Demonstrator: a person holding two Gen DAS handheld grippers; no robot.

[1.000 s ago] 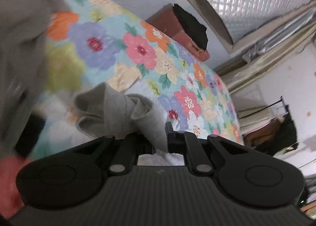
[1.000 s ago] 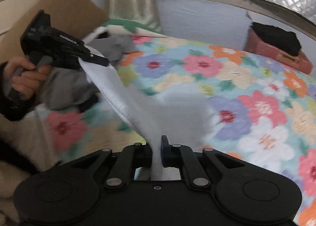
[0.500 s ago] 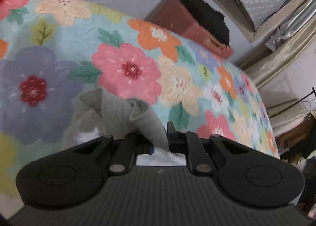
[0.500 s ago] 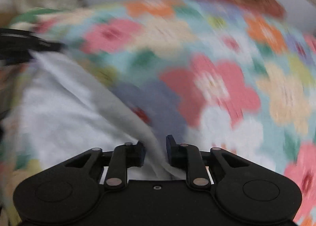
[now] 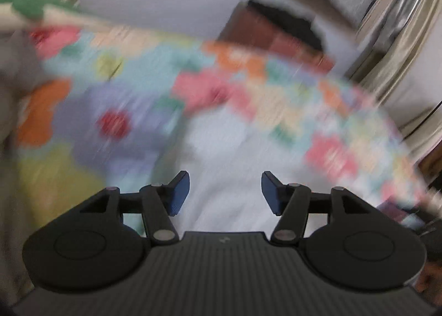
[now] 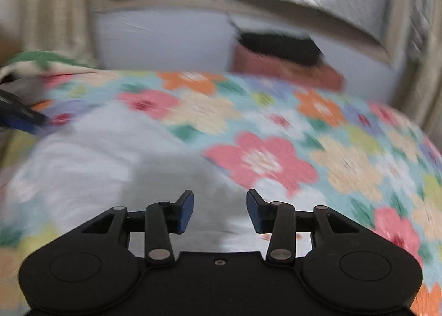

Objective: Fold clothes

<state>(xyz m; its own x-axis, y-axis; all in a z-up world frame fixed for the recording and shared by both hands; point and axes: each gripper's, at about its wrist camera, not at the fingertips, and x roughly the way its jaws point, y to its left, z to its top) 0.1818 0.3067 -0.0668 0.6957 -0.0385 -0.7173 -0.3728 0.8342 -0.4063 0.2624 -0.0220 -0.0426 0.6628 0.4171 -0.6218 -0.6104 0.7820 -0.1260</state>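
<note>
A pale grey-white garment [image 6: 91, 161] lies spread on the flowered bedspread [image 6: 276, 150], blurred by motion. In the left wrist view the same pale garment [image 5: 234, 177] lies just ahead of my left gripper [image 5: 225, 191], which is open with nothing between its blue pads. My right gripper [image 6: 219, 211] is also open and hovers over the garment's near edge. The left gripper's fingertip [image 6: 19, 119] shows at the left edge of the right wrist view, at the garment's far corner.
A reddish-brown box [image 6: 287, 70] with a black cloth [image 6: 279, 45] on top stands against the pale wall behind the bed. A green and cream cloth [image 5: 30, 9] lies at the bed's far left. Curtains [image 5: 392, 39] hang at the right.
Both grippers have opened and let go of the garment, which now lies flat on the bedspread. Both cameras are swinging, so the views are blurred.
</note>
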